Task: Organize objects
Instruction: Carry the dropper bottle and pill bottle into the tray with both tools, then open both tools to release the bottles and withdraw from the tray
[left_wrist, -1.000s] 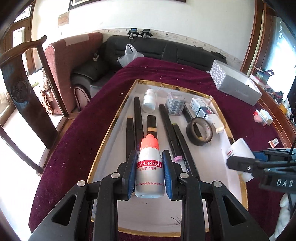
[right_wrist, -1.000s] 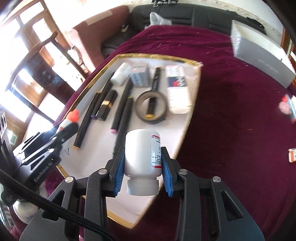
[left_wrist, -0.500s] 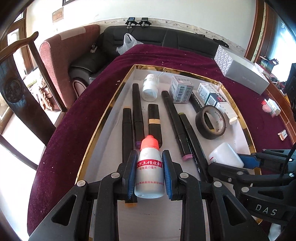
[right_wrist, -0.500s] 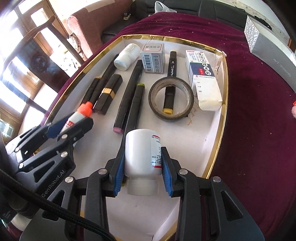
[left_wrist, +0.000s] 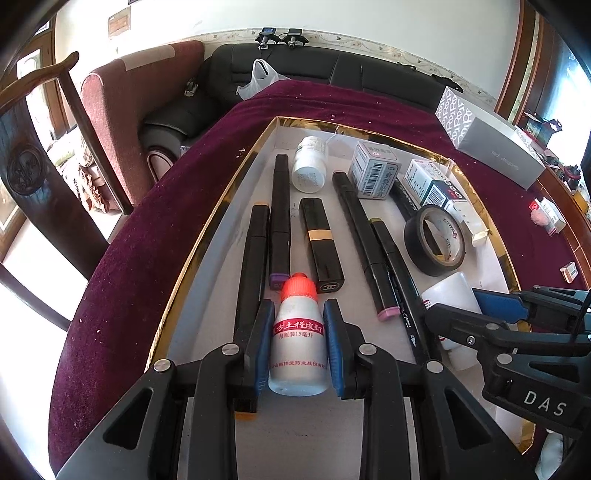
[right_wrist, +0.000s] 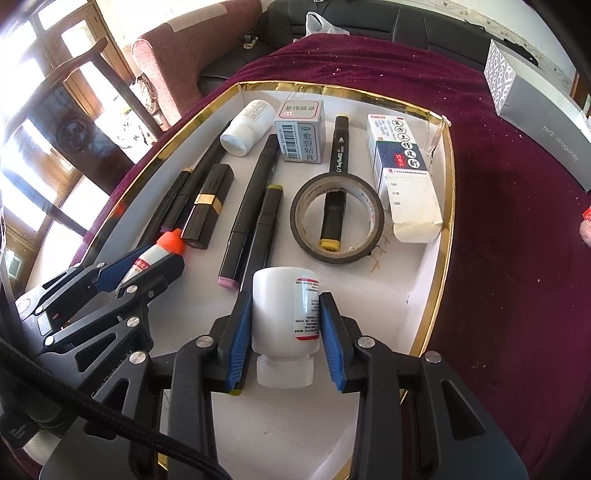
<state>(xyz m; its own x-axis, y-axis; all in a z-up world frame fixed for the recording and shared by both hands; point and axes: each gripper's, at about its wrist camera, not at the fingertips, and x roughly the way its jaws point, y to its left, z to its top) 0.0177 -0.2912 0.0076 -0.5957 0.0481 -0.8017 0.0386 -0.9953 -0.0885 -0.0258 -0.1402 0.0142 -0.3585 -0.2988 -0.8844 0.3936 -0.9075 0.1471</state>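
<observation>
Near tray floor: bare white tray bottom lay open ahead of the right gripper.
Centre: markers and lipstick lay in close rows, leaving narrow gaps.
Right side: tape roll ringed one marker; medicine box lay beside the gold rim.
Far end: white bottle and small box filled it.

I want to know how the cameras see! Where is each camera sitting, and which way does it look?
Left wrist: sits on the left claw, looks forward over the gold-edged tray; its fingers grip an orange-capped bottle, and the right claw shows beside it.
Right wrist: sits on the right claw, looks across the tray; its fingers grip a white bottle, left claw at left.
Both see the tape roll, the markers and the grey box.
</observation>
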